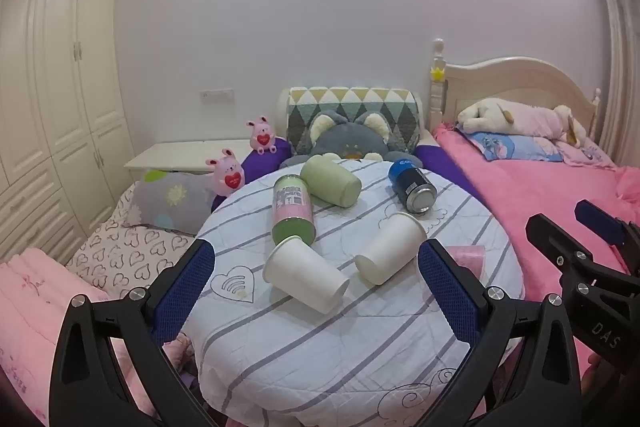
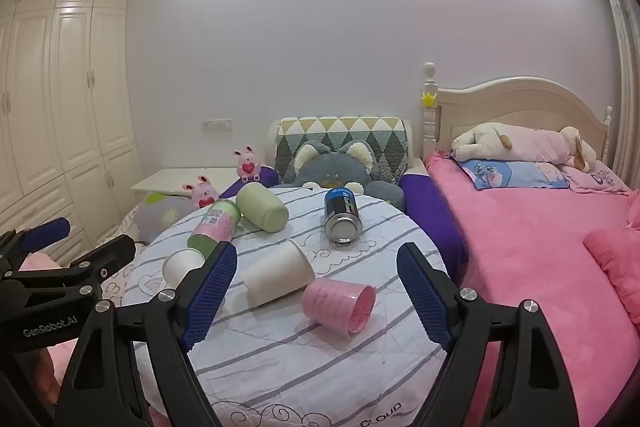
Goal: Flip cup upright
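Several cups and cans lie on their sides on a round table with a striped cloth (image 1: 320,347). Two white paper cups (image 1: 304,275) (image 1: 390,253) lie in front of my left gripper (image 1: 316,291), which is open and empty. A pink cup (image 2: 340,305) lies on its side between the fingers of my right gripper (image 2: 316,291), also open and empty, above the table. In the left wrist view the pink cup (image 1: 468,257) is partly hidden behind the right finger. A pale green cup (image 1: 330,185), a green-pink can (image 1: 294,209) and a blue can (image 1: 412,187) lie further back.
The other gripper shows at each view's edge (image 1: 592,259) (image 2: 60,267). Beds with pink bedding (image 2: 540,247), pillows and plush toys (image 2: 336,167) surround the table. A wardrobe (image 1: 52,87) stands at the left.
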Demonstrator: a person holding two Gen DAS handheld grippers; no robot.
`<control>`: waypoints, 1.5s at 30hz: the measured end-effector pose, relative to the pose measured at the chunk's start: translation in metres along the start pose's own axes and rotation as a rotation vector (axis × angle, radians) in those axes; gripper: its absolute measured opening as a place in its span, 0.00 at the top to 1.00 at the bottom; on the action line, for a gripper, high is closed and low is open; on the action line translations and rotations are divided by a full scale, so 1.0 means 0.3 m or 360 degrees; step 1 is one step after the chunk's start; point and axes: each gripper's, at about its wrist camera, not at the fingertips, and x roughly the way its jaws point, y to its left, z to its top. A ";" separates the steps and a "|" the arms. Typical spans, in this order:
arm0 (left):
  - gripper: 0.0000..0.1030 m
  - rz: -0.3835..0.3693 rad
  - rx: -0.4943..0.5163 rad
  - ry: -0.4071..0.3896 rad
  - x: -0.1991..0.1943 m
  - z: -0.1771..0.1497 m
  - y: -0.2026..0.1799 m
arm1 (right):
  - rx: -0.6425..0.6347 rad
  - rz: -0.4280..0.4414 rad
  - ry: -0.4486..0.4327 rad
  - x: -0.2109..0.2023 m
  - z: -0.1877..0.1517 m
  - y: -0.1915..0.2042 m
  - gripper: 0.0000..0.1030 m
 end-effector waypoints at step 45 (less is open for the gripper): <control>0.00 -0.0007 -0.0027 0.0027 0.041 -0.023 0.006 | -0.0017 -0.0005 0.0012 0.026 0.013 -0.002 0.19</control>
